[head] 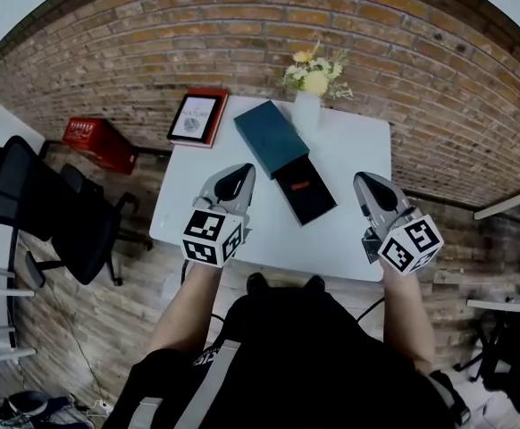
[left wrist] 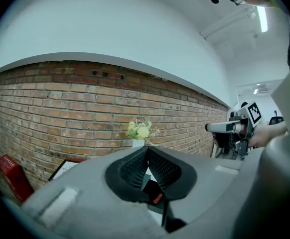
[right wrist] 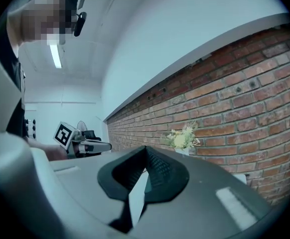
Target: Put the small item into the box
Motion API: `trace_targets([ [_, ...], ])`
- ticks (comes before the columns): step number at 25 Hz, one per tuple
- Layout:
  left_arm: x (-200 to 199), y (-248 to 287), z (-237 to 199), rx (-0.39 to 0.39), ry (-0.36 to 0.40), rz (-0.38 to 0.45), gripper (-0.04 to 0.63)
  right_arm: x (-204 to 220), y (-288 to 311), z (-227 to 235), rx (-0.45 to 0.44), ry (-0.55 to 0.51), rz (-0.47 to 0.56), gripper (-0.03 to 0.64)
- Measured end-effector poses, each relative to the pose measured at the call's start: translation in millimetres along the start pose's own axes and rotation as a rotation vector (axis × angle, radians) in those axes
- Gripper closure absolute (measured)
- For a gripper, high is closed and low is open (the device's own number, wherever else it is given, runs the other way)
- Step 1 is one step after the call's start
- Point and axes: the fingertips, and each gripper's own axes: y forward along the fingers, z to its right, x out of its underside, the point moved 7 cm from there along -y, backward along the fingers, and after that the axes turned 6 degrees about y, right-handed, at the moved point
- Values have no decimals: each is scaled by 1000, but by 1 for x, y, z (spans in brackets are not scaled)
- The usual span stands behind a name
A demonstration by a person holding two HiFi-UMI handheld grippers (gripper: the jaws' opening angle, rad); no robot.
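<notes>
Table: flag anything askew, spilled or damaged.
Only the teal box looks off: it lies diagonally across the table, its black inner tray slid out. The flower vase stands upright; nothing spilled.

Vase of yellow flowers on white table, framed picture, red crate, black office chair

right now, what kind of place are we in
Probably an office or studio room: a brick wall runs behind a white table holding a vase of flowers, and a black office chair stands to one side.
</notes>
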Motion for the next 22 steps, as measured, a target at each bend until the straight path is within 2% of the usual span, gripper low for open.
trace_targets([
  [5,-4,6,1,-3,19,-1,586,-7,-3,8,15,-3,29,617],
  [22,-4,11,-5,-9,-7,-4,587,-9,-1,14,38,10,33,618],
])
